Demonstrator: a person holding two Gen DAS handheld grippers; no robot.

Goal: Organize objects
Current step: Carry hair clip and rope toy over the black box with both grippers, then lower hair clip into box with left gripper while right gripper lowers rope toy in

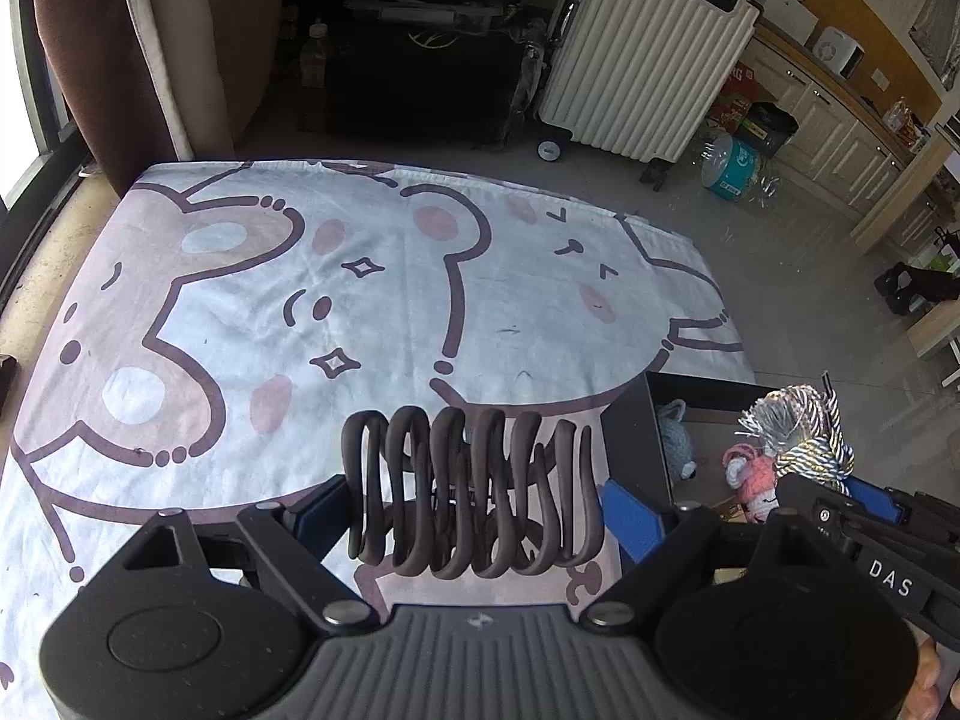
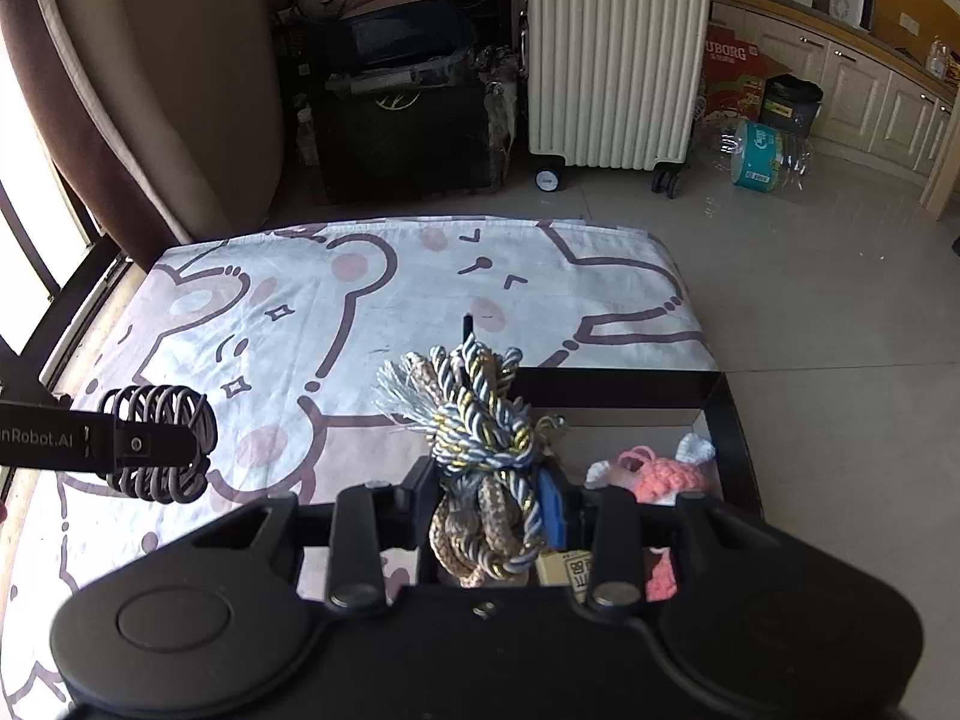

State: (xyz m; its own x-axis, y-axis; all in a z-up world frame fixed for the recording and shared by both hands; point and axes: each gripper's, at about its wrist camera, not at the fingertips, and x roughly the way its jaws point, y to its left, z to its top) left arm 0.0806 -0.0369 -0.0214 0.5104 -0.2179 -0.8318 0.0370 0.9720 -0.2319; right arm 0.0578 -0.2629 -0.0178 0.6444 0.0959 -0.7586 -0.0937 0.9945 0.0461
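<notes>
My left gripper [image 1: 474, 510] is shut on a dark coiled cord [image 1: 474, 492], held above the cartoon-print cloth [image 1: 300, 300]; the coil also shows in the right wrist view [image 2: 159, 444]. My right gripper [image 2: 486, 504] is shut on a bundle of twisted blue, gold and brown rope [image 2: 480, 420] with a silver tassel, held over the near left part of a black box [image 2: 618, 387]. The rope also shows in the left wrist view [image 1: 804, 432]. Inside the box lie a pink crocheted toy [image 2: 660, 474] and a grey-blue knitted toy [image 1: 675, 438].
The cloth covers a low table or bed. Beyond it on the tiled floor stand a cream suitcase [image 2: 612, 60], dark bags and boxes [image 2: 408, 132], plastic bottles [image 2: 762, 156] and kitchen cabinets [image 2: 870, 102]. A curtain [image 2: 120, 120] hangs at the left.
</notes>
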